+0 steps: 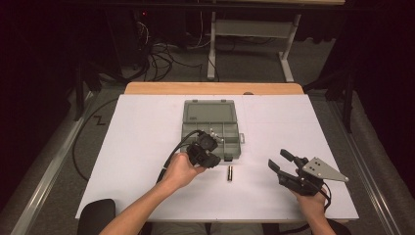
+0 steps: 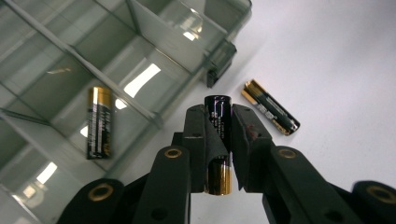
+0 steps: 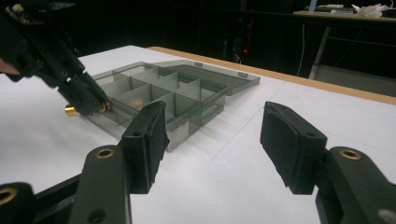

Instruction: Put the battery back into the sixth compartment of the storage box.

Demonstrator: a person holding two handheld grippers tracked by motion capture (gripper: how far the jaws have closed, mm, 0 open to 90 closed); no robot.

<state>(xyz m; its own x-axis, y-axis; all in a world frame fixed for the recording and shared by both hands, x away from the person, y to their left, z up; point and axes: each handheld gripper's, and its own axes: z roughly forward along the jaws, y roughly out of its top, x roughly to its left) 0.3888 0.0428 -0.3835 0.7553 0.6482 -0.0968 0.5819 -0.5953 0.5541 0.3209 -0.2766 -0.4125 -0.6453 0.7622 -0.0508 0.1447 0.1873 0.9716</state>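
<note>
Left gripper (image 2: 218, 140) pinches a battery (image 2: 218, 140) just off the organizer box's (image 1: 210, 112) near edge (right gripper (image 3: 215, 140) spread, idle); it should clear the wall, then lower level into a compartment.

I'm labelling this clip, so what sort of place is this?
Probably a lab or workshop recording station: a white-topped table in a dark room, tangled cables on the floor behind it, and a metal-framed workbench beyond.
</note>
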